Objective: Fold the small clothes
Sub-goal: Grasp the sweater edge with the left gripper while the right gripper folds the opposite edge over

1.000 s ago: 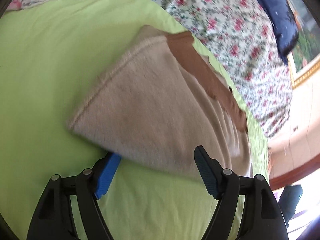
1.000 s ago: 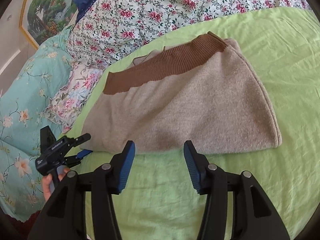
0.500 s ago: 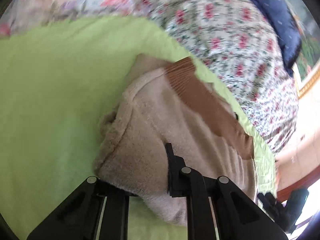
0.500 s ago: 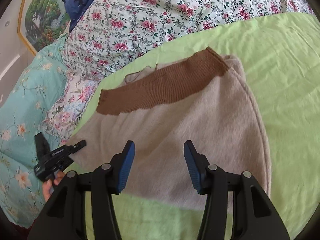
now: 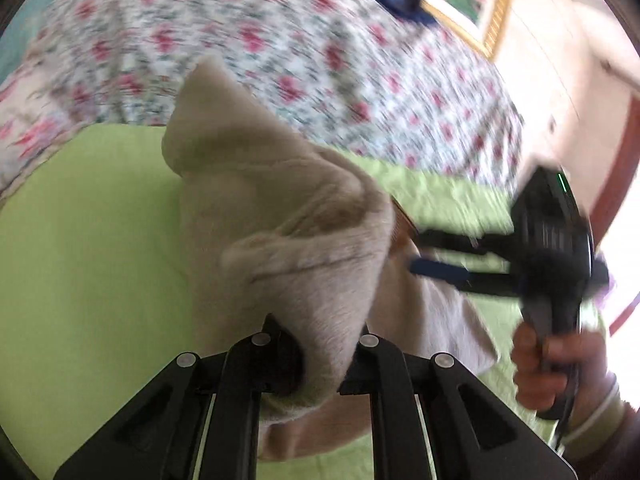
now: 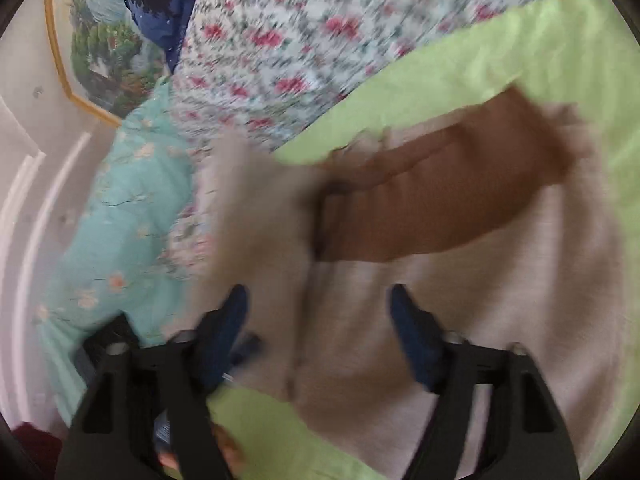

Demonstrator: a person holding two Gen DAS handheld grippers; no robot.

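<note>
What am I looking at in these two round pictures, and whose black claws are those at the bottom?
There is no robot here. A person holds a hand-held gripper in each hand, and each gripper carries a wide-angle camera looking out along its two fingers, hence the round, bent pictures.

In the left wrist view, the left gripper is shut on a lifted edge of the beige garment. The right gripper shows at the right side, gripped by the person's hand.

In the right wrist view, the right gripper is open above the garment, which has a brown band. It lies on a green sheet. Floral bedding lies behind. Both views are blurred.
</note>
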